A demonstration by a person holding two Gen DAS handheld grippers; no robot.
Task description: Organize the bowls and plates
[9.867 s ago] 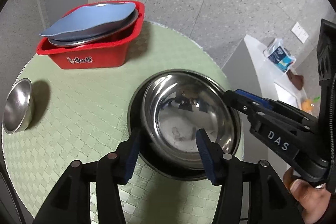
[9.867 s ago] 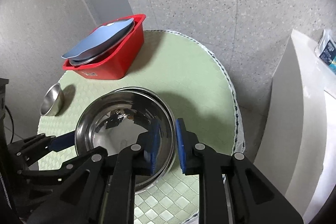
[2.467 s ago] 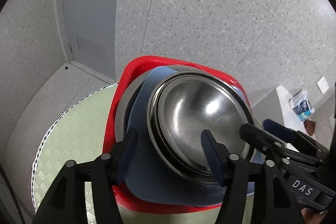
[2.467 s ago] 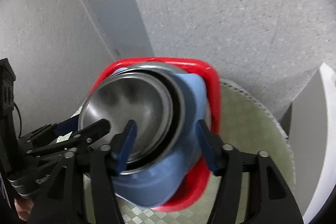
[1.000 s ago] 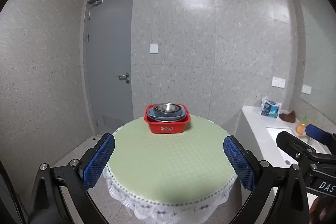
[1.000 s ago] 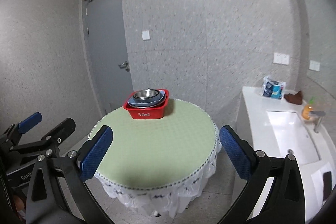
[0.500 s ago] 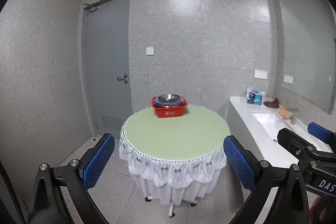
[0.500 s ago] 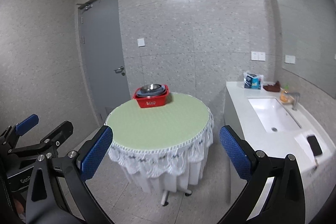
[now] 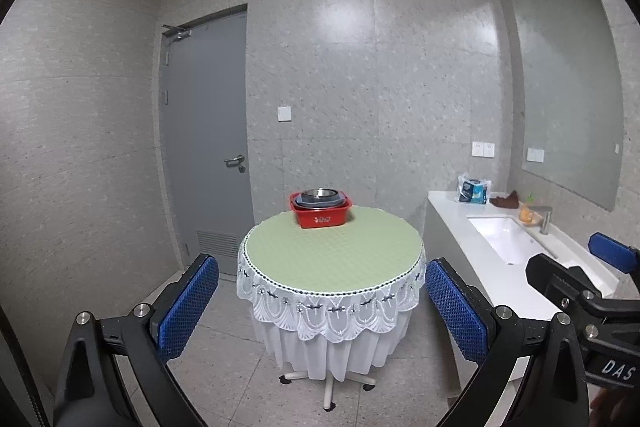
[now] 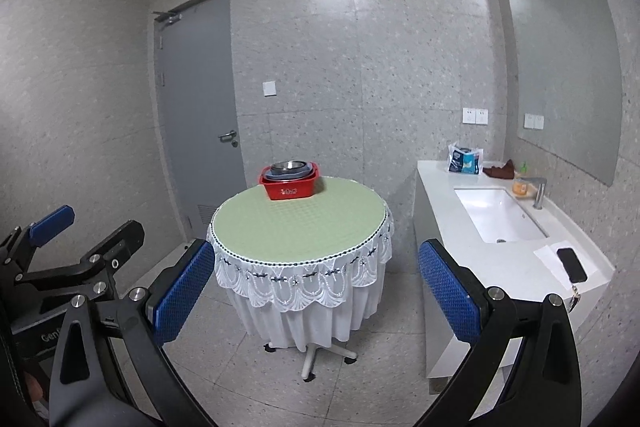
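The tidying looks finished, as far as these views can show: the dishes sit nested in the red tub (image 9: 321, 215), a steel bowl (image 9: 319, 193) on top with a blue plate (image 9: 338, 202) under it and showing at the tub's rim, and nothing else lies loose on the table (image 9: 332, 251). The tub stands at the far edge of the table, a little left of the middle, near the wall. What lies lower in the stack is hidden from here, so I cannot say how many pieces are in it. Both tools are well away from the table and hold nothing: the left gripper (image 9: 320, 303) has its blue pads spread wide, and the right gripper (image 10: 316, 289) is spread just as wide and bare. In my judgement nothing is left but perhaps to set the tools down. The table is round, with a pale green checked top, a white lace skirt and a wheeled foot, standing on a speckled grey floor. Grey stone-look walls close the room, with a grey door (image 9: 208, 143) to the left and a white counter (image 10: 516, 263) with a sink (image 10: 498, 219), a tap and a phone (image 10: 572, 264) to the right, under a mirror (image 10: 560, 39).
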